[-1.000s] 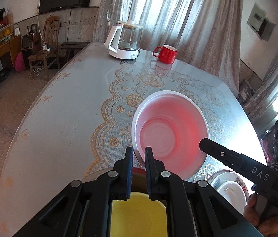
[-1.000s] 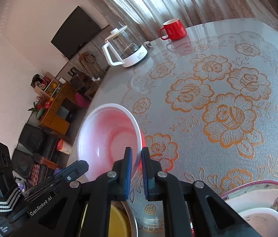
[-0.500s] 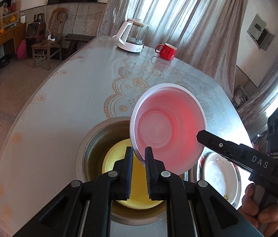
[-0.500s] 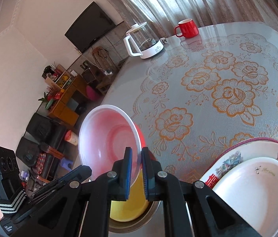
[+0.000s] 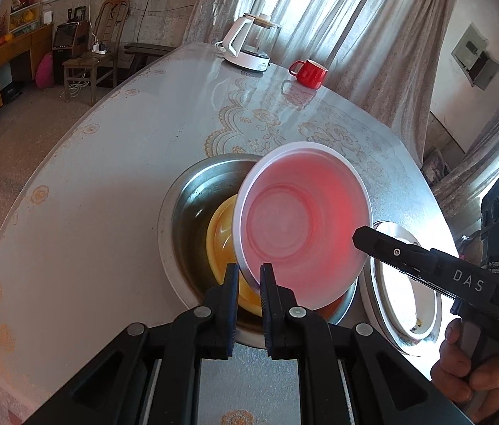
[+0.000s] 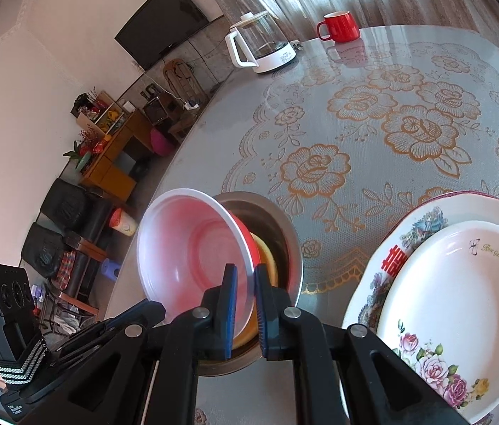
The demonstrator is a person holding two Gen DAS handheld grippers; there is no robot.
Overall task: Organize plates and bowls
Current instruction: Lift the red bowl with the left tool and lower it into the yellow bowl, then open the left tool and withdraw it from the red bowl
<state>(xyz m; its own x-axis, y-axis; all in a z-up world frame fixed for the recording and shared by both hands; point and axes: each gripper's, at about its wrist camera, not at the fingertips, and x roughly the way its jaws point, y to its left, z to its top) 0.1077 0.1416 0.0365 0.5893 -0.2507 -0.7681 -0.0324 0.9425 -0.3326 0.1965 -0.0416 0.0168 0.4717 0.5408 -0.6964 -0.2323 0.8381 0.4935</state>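
Pink bowl [image 5: 302, 233] hangs tilted over the steel basin [image 5: 185, 212] near the table's near edge, its rim pinched by both left gripper [image 5: 249, 279] and right gripper [image 6: 246, 283]; yellow bowl [image 5: 221, 233] lies directly below.

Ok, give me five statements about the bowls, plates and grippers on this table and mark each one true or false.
1. Both grippers clamp the rim of the pink bowl. True: the left gripper and the right gripper each pinch its edge.
2. The pink bowl lies flat on the table. False: it is held tilted above the steel basin.
3. A yellow bowl sits inside the steel basin. True.
4. The white plate rests on a flowered plate. True.
5. The red mug stands inside the steel basin. False: it stands at the far side of the table, near the glass kettle.
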